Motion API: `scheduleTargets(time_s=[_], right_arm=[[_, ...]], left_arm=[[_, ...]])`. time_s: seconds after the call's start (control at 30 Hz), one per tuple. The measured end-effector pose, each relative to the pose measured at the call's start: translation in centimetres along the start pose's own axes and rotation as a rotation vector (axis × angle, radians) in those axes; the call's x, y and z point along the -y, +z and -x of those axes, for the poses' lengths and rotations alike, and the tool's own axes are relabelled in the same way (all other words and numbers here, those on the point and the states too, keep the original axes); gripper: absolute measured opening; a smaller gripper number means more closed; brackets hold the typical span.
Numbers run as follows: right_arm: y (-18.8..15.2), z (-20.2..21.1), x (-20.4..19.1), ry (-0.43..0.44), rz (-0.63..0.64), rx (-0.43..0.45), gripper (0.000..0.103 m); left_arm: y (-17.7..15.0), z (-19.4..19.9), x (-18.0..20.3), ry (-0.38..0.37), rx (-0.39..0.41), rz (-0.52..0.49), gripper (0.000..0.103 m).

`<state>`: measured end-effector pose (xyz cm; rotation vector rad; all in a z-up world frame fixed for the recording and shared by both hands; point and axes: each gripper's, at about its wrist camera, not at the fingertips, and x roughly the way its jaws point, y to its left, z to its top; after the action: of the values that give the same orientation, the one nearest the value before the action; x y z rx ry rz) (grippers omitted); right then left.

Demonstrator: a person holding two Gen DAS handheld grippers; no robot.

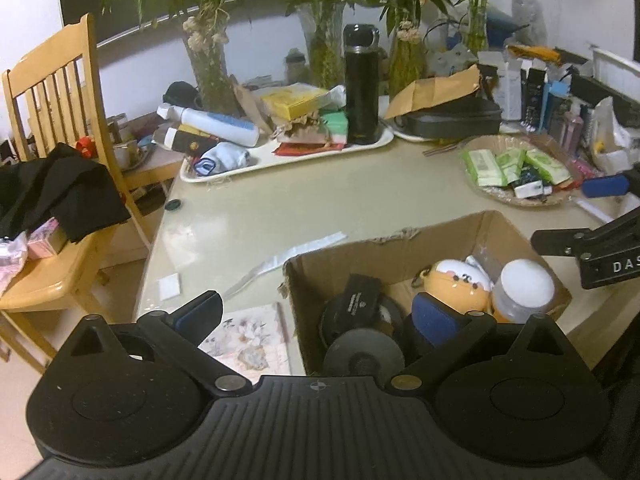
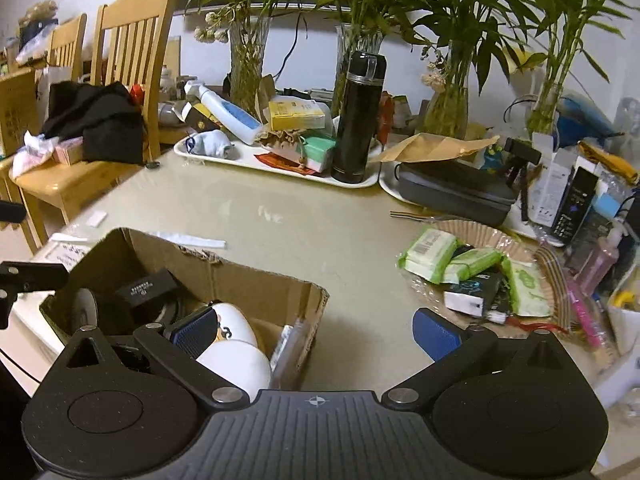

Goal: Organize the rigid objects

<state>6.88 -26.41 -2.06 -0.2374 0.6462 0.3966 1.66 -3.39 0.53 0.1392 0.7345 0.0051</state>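
Left gripper [image 1: 318, 312]: jaws spread wide, nothing pinched; one blue pad sits over the cardboard box [image 1: 400, 248], the other outside its left wall above a floral-printed sheet [image 1: 250, 340]. Right gripper [image 2: 316, 330]: jaws likewise spread, nothing between the pads; its left pad hangs over the box interior, its right pad over bare tabletop.

Cardboard box, taken as landmark: open-topped, standing at the near edge of the table [image 1: 280, 208]. Inside it lie a black rectangular case [image 1: 358, 294], dark round discs [image 1: 362, 350], an orange-and-white plush figure [image 1: 460, 284] and a white-capped jar [image 1: 522, 292], packed close together.

Surface: pale, glossy tabletop. Just beyond the box, on the table, lies a white paper strip [image 1: 288, 254]; a small white square [image 1: 170, 286] lies to the left of the box. Well beyond the box, a white tray [image 1: 288, 152] carries a black flask [image 1: 362, 84], upright, with bottles and packets beside it. Right of the box, a woven basket [image 1: 516, 196] holds green tissue packs [image 1: 488, 166].

Room: glass vases of green plants [image 1: 324, 40] stand along the far table edge against a white wall. Left of the box, off the table, a wooden chair [image 1: 52, 120] bears black cloth [image 1: 60, 192].
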Motion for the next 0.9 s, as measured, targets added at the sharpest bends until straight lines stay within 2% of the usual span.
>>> scheduleTargets(time_s=[0.17,0.5,0.9], right_arm=[[0.0,0.3,-0.2,-0.040,0.000,-0.051,0.103],[-0.4,0.6,0.0,0.035,-0.100,-0.195,0.103],[-2.1,0.4,-1.2,0.080,-0.062,-0.305,0.103]], left_arm=[[-0.3,0.3,0.4,0.044,-0.036,-0.020,0.103],[-0.7,0.5,0.2,0.002,-0.114,0.048,0.103],[-2.0,0.2,0.7,-0.022,-0.190,0.082,0.103]])
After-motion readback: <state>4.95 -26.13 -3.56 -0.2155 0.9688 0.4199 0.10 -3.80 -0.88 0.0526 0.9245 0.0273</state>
